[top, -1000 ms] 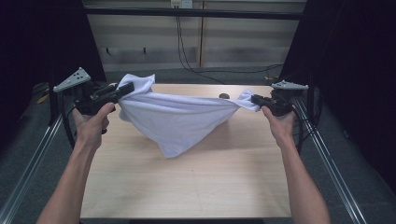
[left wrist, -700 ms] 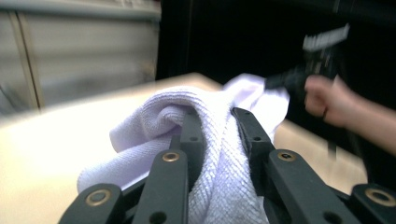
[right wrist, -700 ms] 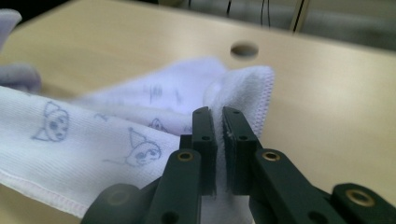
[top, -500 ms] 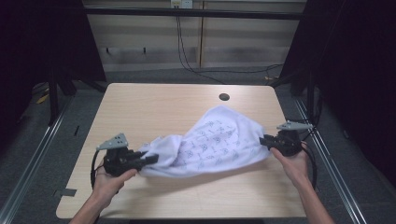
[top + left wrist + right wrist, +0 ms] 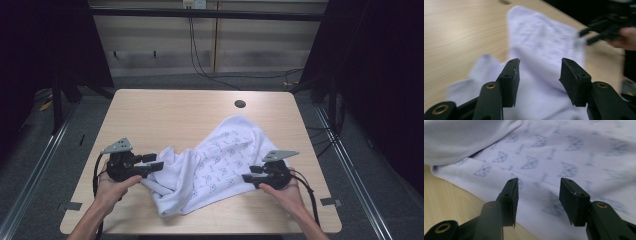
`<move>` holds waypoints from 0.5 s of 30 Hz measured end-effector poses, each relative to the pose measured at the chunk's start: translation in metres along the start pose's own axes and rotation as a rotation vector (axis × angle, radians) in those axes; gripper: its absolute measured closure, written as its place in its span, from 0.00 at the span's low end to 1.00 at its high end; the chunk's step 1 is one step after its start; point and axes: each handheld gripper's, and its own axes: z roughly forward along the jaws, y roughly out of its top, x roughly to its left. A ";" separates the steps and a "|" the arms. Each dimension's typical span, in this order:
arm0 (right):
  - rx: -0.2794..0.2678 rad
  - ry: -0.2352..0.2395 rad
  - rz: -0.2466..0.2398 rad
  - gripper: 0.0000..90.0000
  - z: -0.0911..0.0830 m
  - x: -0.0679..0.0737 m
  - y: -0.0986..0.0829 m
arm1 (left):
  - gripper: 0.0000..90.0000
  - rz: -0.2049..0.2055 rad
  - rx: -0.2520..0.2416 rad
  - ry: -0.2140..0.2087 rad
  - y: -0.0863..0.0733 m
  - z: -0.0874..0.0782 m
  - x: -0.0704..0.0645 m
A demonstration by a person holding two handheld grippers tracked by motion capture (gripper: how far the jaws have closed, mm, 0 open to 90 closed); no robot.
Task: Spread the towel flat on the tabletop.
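A white cloth with a faint blue print (image 5: pixel 212 162) lies crumpled on the wooden table (image 5: pixel 170 115), towards its front edge. My left gripper (image 5: pixel 156 162) is at the cloth's left end, open, its jaws apart over the fabric (image 5: pixel 541 75). At the cloth's right end my right gripper (image 5: pixel 248 174) is open too. Its jaws stand apart just above the printed cloth (image 5: pixel 541 165), with nothing between them. In the left gripper view, the right gripper (image 5: pixel 589 36) shows across the cloth, held by a hand.
A small round hole (image 5: pixel 240 104) is in the table near its far edge. Metal rails (image 5: pixel 45 155) run along both sides of the table. The far half of the tabletop is bare wood.
The cloth was held stretched in the air between both grippers, then brought down towards the front of the table. Both grippers have let go of it and now stand open.
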 end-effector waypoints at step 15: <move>0.100 -0.046 -0.149 0.91 0.035 0.010 -0.007 | 0.88 0.006 0.163 0.042 -0.039 0.027 0.018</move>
